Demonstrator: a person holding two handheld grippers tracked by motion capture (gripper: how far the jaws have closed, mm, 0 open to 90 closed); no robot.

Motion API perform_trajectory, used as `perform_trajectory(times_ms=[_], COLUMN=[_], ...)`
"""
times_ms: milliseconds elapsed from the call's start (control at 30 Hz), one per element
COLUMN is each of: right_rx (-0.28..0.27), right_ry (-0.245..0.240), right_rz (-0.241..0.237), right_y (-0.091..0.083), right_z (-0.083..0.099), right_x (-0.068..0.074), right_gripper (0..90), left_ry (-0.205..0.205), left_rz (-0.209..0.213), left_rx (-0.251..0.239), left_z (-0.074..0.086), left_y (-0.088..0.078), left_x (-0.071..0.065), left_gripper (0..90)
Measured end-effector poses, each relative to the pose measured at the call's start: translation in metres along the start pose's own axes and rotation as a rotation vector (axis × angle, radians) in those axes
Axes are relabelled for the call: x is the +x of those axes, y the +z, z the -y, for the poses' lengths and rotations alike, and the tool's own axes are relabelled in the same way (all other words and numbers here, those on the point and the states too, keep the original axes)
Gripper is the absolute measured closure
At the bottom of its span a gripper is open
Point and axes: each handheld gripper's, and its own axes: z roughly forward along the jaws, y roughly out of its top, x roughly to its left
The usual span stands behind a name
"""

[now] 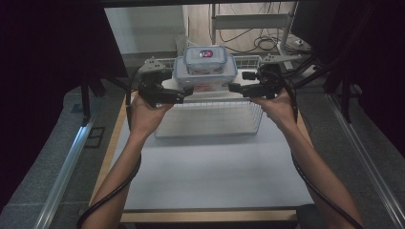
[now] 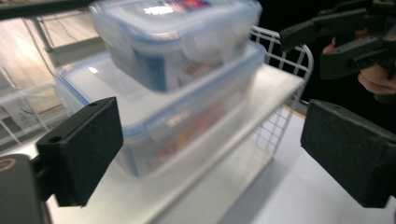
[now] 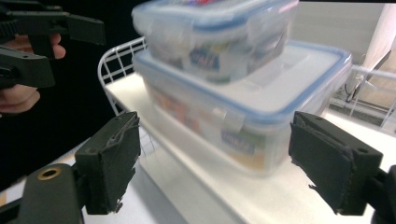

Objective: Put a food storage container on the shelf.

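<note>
Two clear lidded food boxes with blue seals are stacked: a small box point(image 1: 206, 58) on a large box point(image 1: 205, 76). They rest on a white board point(image 1: 210, 97) laid over a white wire basket point(image 1: 210, 121). My left gripper point(image 1: 187, 91) is at the large box's left end, open, its jaws apart from the box. In the left gripper view the large box point(image 2: 163, 121) and small box point(image 2: 177, 42) lie ahead of the wide-spread pads point(image 2: 88, 149). My right gripper point(image 1: 233, 88) is at the right end, open too. The right gripper view has the large box point(image 3: 261, 107) beyond its pads point(image 3: 112, 158).
The basket stands at the far middle of a white table top point(image 1: 210, 176) with wooden edges. Dark curtains hang at both sides. A metal frame and cables point(image 1: 258, 38) lie behind the table. The near half of the table top is bare.
</note>
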Motion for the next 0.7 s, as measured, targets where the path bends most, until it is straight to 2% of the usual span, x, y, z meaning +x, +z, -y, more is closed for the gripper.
perform_trajectory(times_ms=[167, 367, 700], right_rx=[0.016, 0.025, 0.061], right_ry=[-0.037, -0.062, -0.106], right_rz=[0.008, -0.009, -0.023], right_y=[-0.004, -0.009, -0.013], right_z=[0.013, 0.024, 0.049], right_x=[0.01, 0.022, 0.04], right_gripper=[14.1, 12.6, 9.3], left_ry=[0.01, 0.014, 0.013], left_rz=[0.02, 0.048, 0.061], left_rx=[0.006, 0.015, 0.033], left_z=[0.014, 0.034, 0.068], left_y=[-0.003, -0.007, -0.013], left_x=[-0.009, -0.018, -0.03], left_gripper=[4.1, 3.5, 2.8])
